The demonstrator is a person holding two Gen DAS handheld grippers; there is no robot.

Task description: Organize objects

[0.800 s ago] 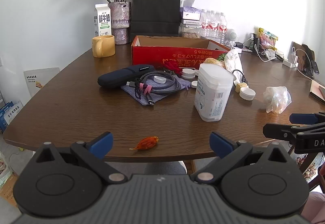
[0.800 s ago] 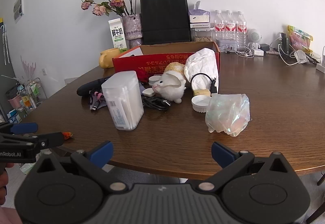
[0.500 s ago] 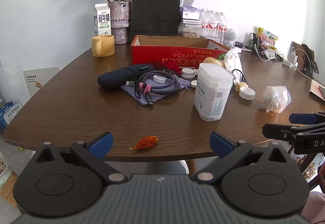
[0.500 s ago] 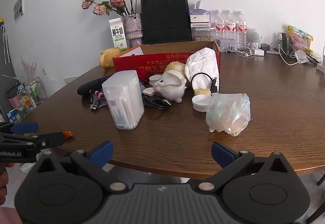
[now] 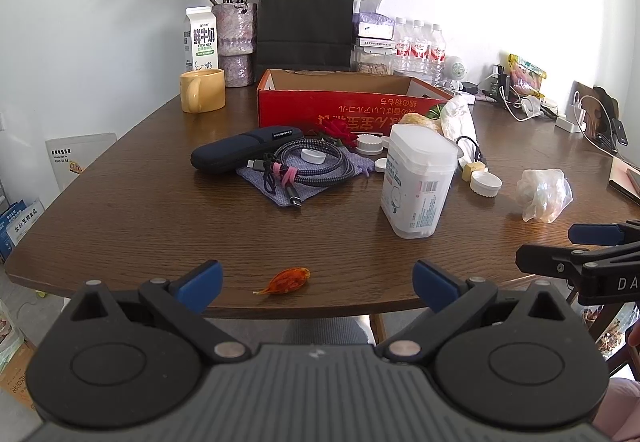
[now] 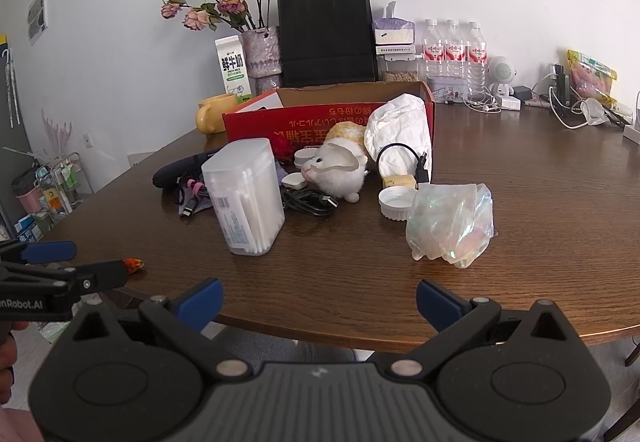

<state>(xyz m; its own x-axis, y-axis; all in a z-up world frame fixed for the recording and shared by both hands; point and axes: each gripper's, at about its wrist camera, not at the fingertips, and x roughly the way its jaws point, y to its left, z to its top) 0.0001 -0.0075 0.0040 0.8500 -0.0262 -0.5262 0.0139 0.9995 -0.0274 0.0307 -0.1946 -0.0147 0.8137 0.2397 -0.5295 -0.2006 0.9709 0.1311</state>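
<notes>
Both tongs, left and right, hover spread wide and holding nothing just off the tabletop near edge, where one orange trinket lies beside bare wood, one white canister and one red box farther in

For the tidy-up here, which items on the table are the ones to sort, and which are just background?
To sort: orange fish trinket, cotton swab container, coiled cable, dark case, plush toy, crumpled plastic bag, white lid, red box.

Background: flower vase, milk carton, yellow mug, black paper bag, water bottles.
</notes>
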